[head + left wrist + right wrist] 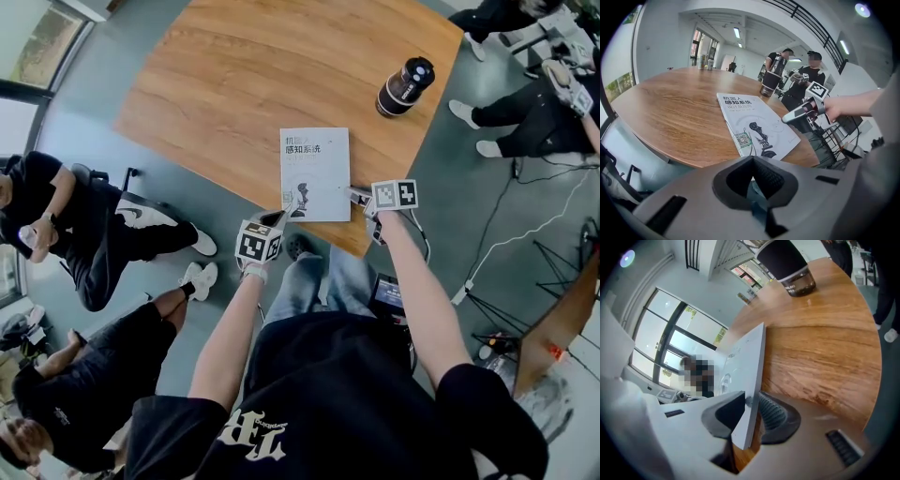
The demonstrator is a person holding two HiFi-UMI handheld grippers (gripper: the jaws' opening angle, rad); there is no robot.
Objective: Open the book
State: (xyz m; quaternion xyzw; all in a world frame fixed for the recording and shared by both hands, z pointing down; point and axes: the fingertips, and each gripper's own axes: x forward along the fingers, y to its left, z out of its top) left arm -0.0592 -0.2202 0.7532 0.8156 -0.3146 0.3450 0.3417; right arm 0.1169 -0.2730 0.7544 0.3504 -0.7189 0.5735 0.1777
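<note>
A white closed book lies flat on the wooden table, near its front edge. My right gripper is at the book's lower right corner. In the right gripper view the book's edge runs between the two pads, and the right gripper is shut on it. My left gripper hovers just off the table edge by the book's lower left corner. In the left gripper view the left gripper stands slightly open with nothing between its pads, the book lies ahead of it, and the right gripper touches the far corner.
A dark flask stands on the table beyond the book to the right. People sit on the floor at the left and at the upper right. Cables run over the floor on the right.
</note>
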